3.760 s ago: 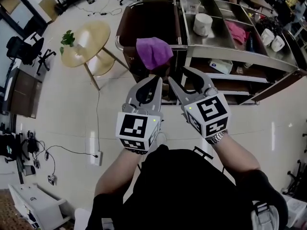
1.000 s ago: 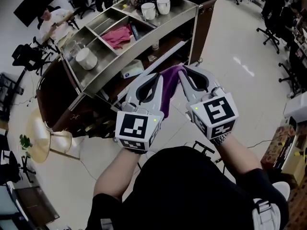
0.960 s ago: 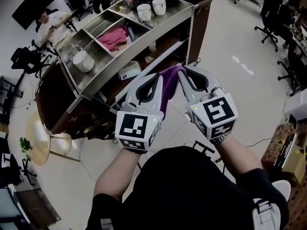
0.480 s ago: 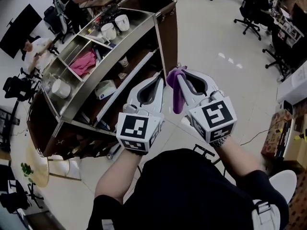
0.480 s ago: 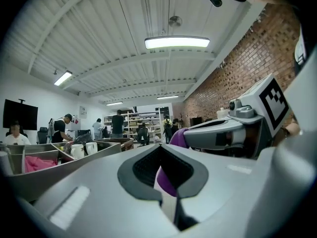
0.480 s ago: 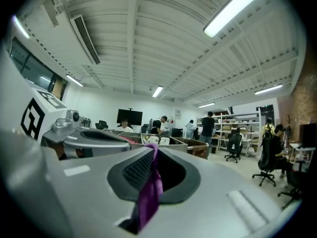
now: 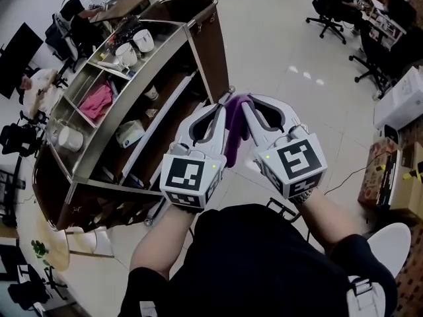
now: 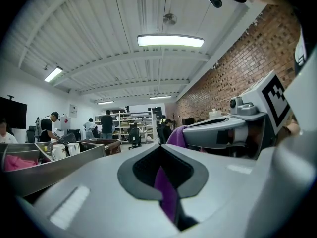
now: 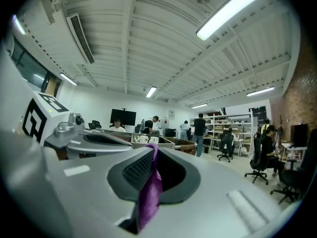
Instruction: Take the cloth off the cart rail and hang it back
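Observation:
The purple cloth [image 7: 234, 129] hangs in the air between my two grippers, off the cart. My left gripper [image 7: 220, 107] is shut on one edge of it and my right gripper [image 7: 243, 103] is shut on the other, their tips close together. In the left gripper view a purple strip [image 8: 166, 193] runs down between the closed jaws of the left gripper [image 8: 160, 148]. The right gripper view shows the cloth [image 9: 148, 195] pinched the same way in the right gripper [image 9: 152, 147]. The steel-topped cart [image 7: 173, 41] stands to the left, its brown end panel [image 7: 213, 45] just beyond the grippers.
The cart's top trays hold two white cups [image 7: 133, 45], a pink cloth [image 7: 98, 101] and a white roll [image 7: 69, 138]. Office chairs [image 7: 330, 5] stand at the far right, a white machine [image 7: 402, 98] and cardboard boxes [image 7: 390, 170] at the right. A person [image 7: 74, 4] sits far left.
The cloth hung on the cart rail with both grippers open below it; now both hold it clear of the cart. Over the last second the cart has slid leftward in view.

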{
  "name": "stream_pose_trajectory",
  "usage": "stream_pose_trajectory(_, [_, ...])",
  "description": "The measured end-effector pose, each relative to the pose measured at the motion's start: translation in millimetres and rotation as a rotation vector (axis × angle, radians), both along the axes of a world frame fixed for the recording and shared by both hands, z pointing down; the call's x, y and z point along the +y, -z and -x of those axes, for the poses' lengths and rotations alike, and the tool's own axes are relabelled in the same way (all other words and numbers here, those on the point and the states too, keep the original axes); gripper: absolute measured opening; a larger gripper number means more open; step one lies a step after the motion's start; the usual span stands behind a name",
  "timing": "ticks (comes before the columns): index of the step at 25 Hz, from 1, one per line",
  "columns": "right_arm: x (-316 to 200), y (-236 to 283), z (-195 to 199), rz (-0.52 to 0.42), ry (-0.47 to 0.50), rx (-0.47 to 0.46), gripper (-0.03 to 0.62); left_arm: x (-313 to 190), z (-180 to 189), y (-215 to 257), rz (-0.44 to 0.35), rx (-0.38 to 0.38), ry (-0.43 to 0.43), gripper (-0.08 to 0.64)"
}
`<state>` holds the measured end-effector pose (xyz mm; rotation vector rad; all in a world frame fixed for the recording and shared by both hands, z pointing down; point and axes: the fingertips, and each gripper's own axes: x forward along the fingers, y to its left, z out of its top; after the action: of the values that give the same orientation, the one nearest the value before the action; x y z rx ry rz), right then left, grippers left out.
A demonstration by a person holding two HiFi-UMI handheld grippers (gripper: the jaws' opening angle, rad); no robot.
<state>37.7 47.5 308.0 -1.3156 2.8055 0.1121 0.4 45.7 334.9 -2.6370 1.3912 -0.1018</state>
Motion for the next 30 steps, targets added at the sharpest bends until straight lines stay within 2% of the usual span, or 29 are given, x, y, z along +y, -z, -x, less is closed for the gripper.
stream_pose_trajectory(4, [8.7, 13.7, 2.3, -0.018, 0.019, -0.01, 0.014, 6.3, 7.1, 8.6, -0.01, 0.013, 0.015, -0.002])
stream_pose_trajectory(9, [26.2, 31.0, 37.6, -0.045, 0.086, -0.015, 0.014, 24.7, 48.5, 19.3, -0.049, 0.038, 0.094, -0.002])
stream_pose_trajectory(13, [48.2, 28.0, 89.2, -0.024, 0.166, -0.021, 0.014, 50.1, 103.0, 19.9, -0.074, 0.039, 0.194, -0.002])
stream_pose_trajectory(19, [107.6, 23.0, 202.2, -0.047, 0.38, -0.018, 0.014, 121.9, 214.3, 19.9, -0.09, 0.047, 0.395, -0.002])
stream_pose_trajectory(22, [142.4, 21.5, 250.5, -0.053, 0.458, -0.005, 0.014, 158.3, 260.5, 20.3, -0.094, 0.061, 0.466, -0.002])
stream_pose_trajectory(26, [181.0, 21.5, 299.2, -0.068, 0.545, 0.003, 0.014, 198.6, 306.2, 16.1, -0.097, 0.074, 0.551, -0.002])
stream_pose_trajectory(30, [211.4, 20.7, 328.6, -0.067, 0.597, 0.023, 0.014, 229.8, 334.6, 15.0, -0.096, 0.078, 0.609, -0.002])
